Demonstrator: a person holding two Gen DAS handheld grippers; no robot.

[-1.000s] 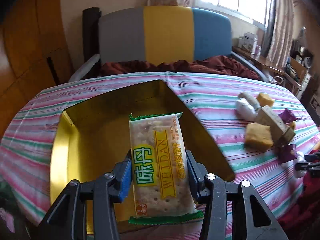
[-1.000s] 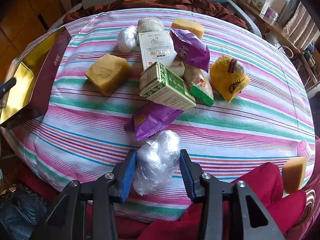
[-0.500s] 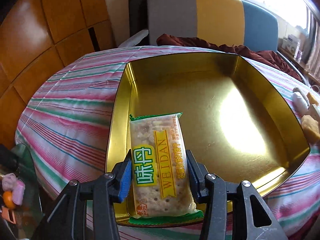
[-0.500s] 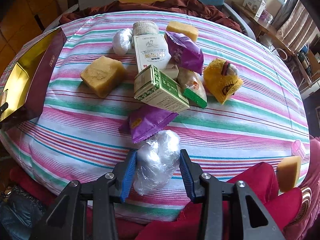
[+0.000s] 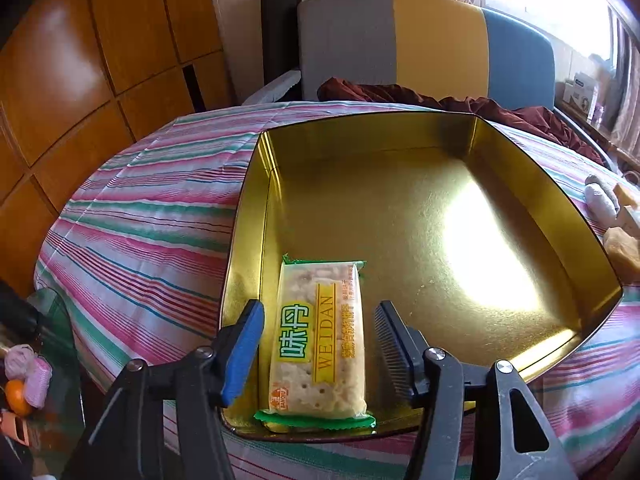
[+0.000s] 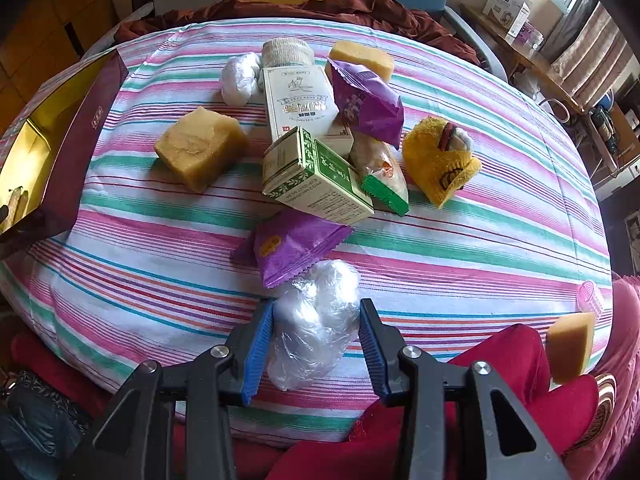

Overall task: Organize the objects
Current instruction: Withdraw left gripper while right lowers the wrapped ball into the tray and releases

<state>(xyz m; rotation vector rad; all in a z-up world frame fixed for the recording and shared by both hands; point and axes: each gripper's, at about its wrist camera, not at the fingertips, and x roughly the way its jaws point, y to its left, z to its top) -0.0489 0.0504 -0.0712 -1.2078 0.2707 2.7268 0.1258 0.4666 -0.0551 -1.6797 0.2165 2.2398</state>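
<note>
In the left wrist view a WEIDAN cracker packet (image 5: 320,344) lies flat in the near left corner of the gold tin (image 5: 400,216). My left gripper (image 5: 318,346) is open, its fingers standing apart on either side of the packet. In the right wrist view my right gripper (image 6: 316,340) is shut on a crumpled clear plastic bundle (image 6: 312,320) above the near edge of the striped table (image 6: 480,240). The tin's maroon outer wall (image 6: 76,136) shows at the left.
On the table lie a purple snack packet (image 6: 292,246), a green box (image 6: 316,176), a white box (image 6: 300,100), a yellow sponge block (image 6: 200,146), a second purple packet (image 6: 366,102), a yellow sock (image 6: 440,160) and another plastic bundle (image 6: 240,78). A chair (image 5: 420,44) stands behind.
My left gripper has opened and let go of the cracker packet, which now lies in the tin. The right gripper still holds the plastic bundle, nearly unmoved.
</note>
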